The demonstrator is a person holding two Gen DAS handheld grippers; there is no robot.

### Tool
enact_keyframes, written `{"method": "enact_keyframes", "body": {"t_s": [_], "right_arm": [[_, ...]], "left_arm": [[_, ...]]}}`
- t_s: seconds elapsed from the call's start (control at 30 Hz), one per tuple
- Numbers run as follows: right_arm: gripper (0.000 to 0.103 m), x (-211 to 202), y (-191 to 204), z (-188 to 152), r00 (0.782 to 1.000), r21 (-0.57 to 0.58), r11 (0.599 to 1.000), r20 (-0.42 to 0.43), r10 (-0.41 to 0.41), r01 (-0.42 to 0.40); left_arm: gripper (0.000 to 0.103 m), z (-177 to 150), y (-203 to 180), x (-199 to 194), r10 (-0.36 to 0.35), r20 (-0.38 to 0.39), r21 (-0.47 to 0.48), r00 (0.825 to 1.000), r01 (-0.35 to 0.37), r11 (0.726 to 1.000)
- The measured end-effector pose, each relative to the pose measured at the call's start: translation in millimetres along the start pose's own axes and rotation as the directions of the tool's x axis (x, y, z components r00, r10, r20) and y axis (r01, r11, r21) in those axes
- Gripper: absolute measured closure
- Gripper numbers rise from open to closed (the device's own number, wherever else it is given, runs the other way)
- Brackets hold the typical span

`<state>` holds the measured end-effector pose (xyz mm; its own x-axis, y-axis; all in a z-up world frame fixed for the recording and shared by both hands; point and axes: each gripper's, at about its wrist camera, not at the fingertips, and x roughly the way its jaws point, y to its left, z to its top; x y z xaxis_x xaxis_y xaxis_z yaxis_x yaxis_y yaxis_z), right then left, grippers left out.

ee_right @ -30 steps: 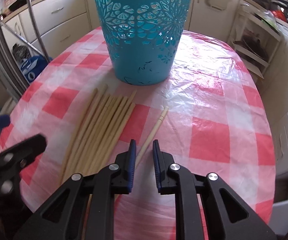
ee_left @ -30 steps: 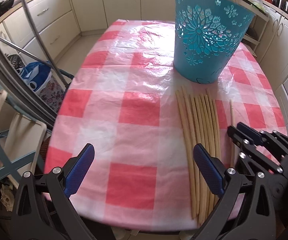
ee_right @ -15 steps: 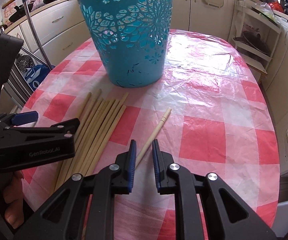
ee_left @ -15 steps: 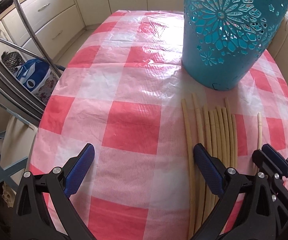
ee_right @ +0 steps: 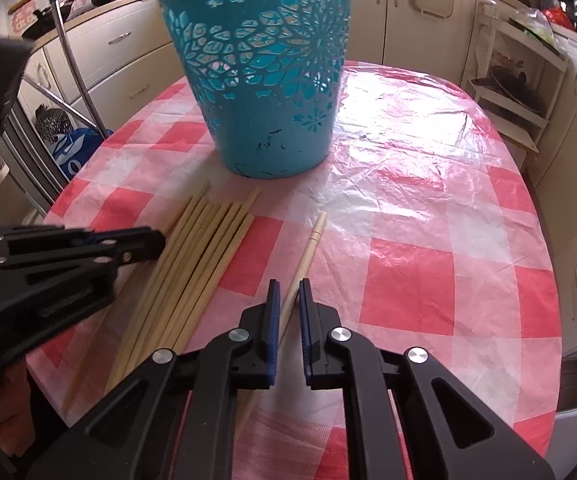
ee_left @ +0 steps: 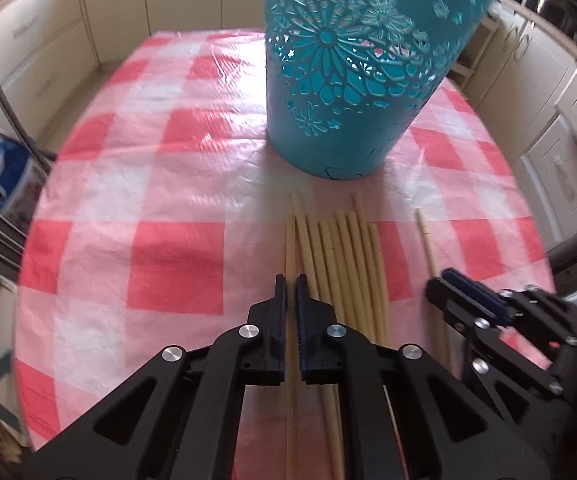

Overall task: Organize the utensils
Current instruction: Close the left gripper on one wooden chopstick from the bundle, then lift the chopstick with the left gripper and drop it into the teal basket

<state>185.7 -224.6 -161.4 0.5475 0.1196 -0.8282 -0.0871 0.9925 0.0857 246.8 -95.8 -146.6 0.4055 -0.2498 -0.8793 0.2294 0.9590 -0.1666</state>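
Left gripper (ee_left: 291,280), seen from its own wrist camera, has its blue pads pinched onto the leftmost chopstick (ee_left: 290,240) of the bundle of chopsticks (ee_left: 340,264). That stick runs straight away from the camera, its far tip toward the teal basket (ee_left: 352,80), which stands upright on the checked tablecloth (ee_left: 176,264). The bundle lies flat just beside it, all sticks roughly parallel and aimed at the basket's base. A single chopstick (ee_left: 426,240) lies apart to the right, and the right gripper (ee_left: 444,284) sits over its near end.

Right gripper (ee_right: 289,290), from its own camera, is closing, its pads straddling the single chopstick (ee_right: 308,248) with a narrow gap on each side. This stick slants up and rightward, its tip short of the basket (ee_right: 264,80). The bundle (ee_right: 196,264) fans to the left, beneath the left gripper (ee_right: 156,240).
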Motion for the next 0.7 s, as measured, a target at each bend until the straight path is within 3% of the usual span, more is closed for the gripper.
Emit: {"method": "enact_keyframes", "body": {"t_s": [0.1,0.17,0.27,0.3,0.43,0.63,0.7], "right_arm": [[0.094,-1.2,-4.9,0.2,1.000,0.034,0.999,-0.004,0.020,-0.020],[0.094,-2.0,-4.8,-0.8,1.000,0.035,0.999,-0.003,0.019,-0.019],[0.094,-3.0,-4.0,-1.6,1.000,0.036,0.999,0.000,0.018,-0.018],[0.094,-3.0,-4.8,-2.0,1.000,0.037,0.999,0.001,0.019,-0.019],[0.094,-2.9,-7.4,-2.7,1.000,0.042,0.999,0.007,0.024,-0.024],[0.094,-2.2,-9.2,-1.4,0.999,0.046,0.998,0.010,0.038,-0.038],[0.094,-1.5,-9.0,-0.6,0.999,0.044,0.998,0.011,0.040,-0.040]], "left_arm": [[0.099,7.7,11.7,-39.2,-0.098,0.097,-0.047,0.990,0.103,0.994],[0.099,19.9,13.7,-71.1,-0.142,0.204,-0.044,0.969,0.154,0.987],[0.099,46.6,9.6,-113.5,-0.198,0.375,-0.003,0.906,0.214,0.977],[0.099,58.5,6.8,-124.5,-0.211,0.435,0.015,0.875,0.227,0.974],[0.099,97.5,-7.3,-141.4,-0.222,0.571,0.045,0.790,0.240,0.970],[0.099,153.2,-5.4,-139.0,-0.156,0.712,-0.023,0.685,0.245,0.969],[0.099,163.1,-8.7,-137.5,-0.117,0.740,-0.045,0.662,0.222,0.974]]}}
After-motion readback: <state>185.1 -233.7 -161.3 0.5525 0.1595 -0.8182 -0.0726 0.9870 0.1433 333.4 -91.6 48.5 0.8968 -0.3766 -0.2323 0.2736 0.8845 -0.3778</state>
